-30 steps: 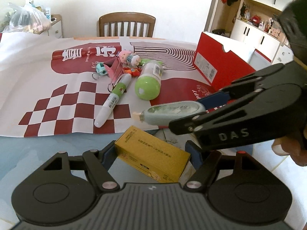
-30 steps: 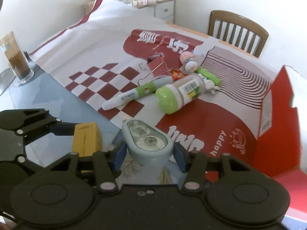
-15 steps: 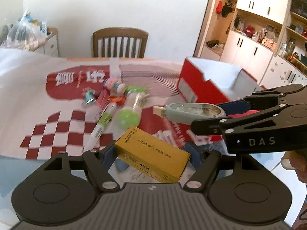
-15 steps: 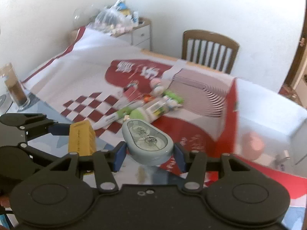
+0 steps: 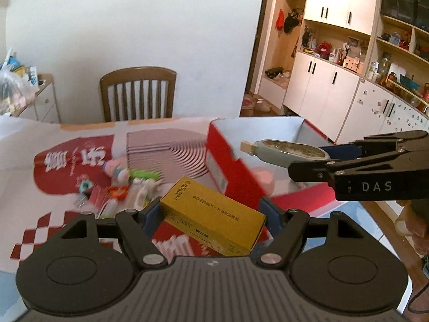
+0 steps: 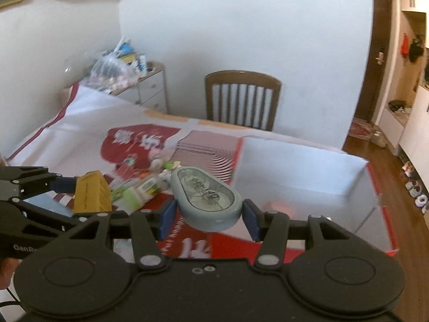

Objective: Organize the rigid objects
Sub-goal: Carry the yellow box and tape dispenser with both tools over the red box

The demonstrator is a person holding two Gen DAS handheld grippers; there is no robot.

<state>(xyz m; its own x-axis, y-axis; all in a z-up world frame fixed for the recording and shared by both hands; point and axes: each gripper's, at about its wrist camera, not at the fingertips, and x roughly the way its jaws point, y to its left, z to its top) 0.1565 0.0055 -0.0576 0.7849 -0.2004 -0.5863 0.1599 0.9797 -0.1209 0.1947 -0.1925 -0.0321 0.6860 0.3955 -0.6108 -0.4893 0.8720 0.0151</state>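
Both loads are raised from the table toward the red box (image 6: 372, 187).
Left gripper (image 5: 211, 210) is clamped on the yellow carton (image 5: 211, 214), right gripper (image 6: 207, 214) on the tape dispenser (image 6: 206, 198); collision over the box risks dropping either.

- A lived-in home, in a dining room that opens onto a hallway.
- A dining table (image 6: 67, 139) under a red-and-white printed cloth stands against plain white walls.
- A wooden slat-back chair (image 5: 138, 94) is pushed up to the table's far side.
- Cream built-in cupboards (image 5: 321, 86) with open shelves hold toys, jars and household clutter.
- A small white drawer unit (image 6: 151, 91) carries a full plastic bag (image 6: 110, 71).
- A dark wooden door (image 6: 380, 61) stands beside hanging clothes, with shoes on the wooden floor.
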